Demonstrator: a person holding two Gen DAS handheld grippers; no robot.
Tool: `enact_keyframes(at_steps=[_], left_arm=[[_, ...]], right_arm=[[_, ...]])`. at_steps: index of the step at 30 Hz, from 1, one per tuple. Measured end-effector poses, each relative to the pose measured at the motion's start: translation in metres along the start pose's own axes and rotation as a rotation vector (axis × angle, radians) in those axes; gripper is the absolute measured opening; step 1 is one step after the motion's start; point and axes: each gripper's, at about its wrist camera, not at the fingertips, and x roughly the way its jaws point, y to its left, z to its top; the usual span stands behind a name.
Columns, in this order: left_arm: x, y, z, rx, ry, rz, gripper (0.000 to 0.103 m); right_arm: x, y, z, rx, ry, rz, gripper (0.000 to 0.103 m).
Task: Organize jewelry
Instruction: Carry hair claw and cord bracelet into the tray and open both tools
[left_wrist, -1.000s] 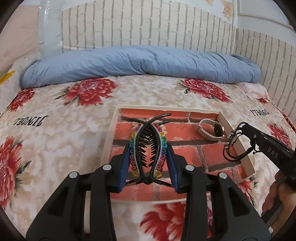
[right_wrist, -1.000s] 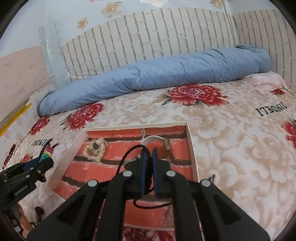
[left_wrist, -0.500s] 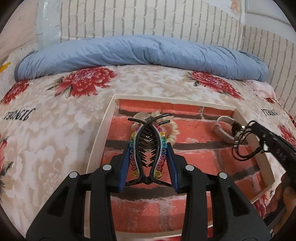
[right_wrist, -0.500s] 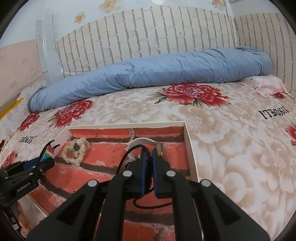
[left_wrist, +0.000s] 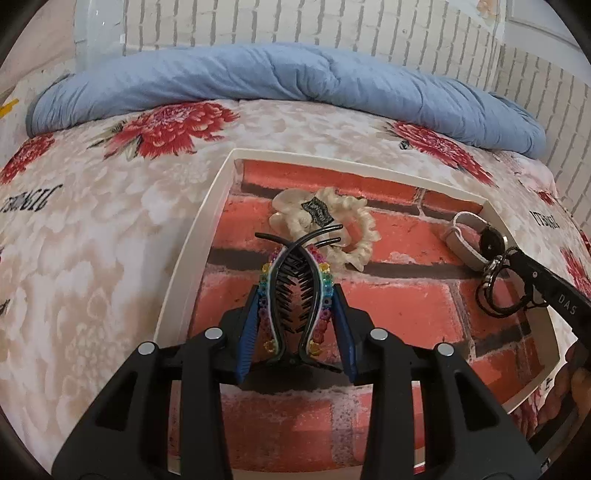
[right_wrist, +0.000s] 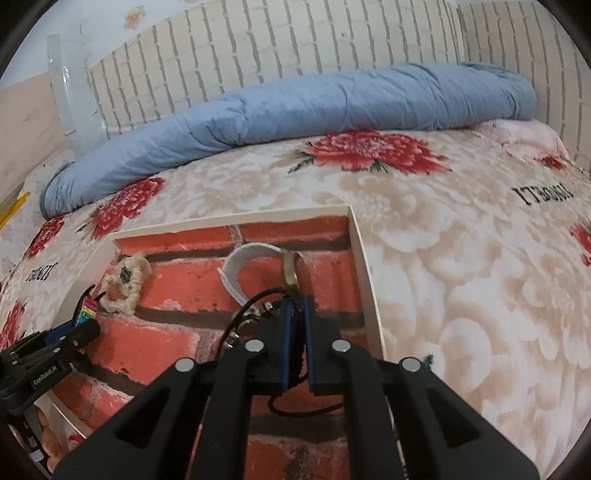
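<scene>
Tray (left_wrist: 221, 177) looms nearer; hair clip (left_wrist: 295, 291) between left claw (left_wrist: 295, 317).

**Red brick, rainbow beads, blue quilt**

Between the left hand-held gripper's (left_wrist: 295, 314) blue pads, a black hair clip (left_wrist: 295, 288) edged in rainbow beads. Just ahead, a cream scrunchie (left_wrist: 332, 225) on the white-rimmed tray (left_wrist: 207, 218) with its red-brick print. Beyond: beige bedspread (left_wrist: 92, 229) with red flowers, then a blue quilt (left_wrist: 295, 77).

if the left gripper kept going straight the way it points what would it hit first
Probably the cream scrunchie lying in the tray: the hair clip held by the left gripper points at it, though depth is unclear.
</scene>
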Motion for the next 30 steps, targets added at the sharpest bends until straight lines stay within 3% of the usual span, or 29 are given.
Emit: enact_keyframes(at_steps=[30], left_arm=[[0.006, -0.002, -0.003, 0.023, 0.017, 0.038, 0.037]], right_arm=[[0.018, 0.009, -0.006, -0.056, 0.099, -0.033, 0.008]])
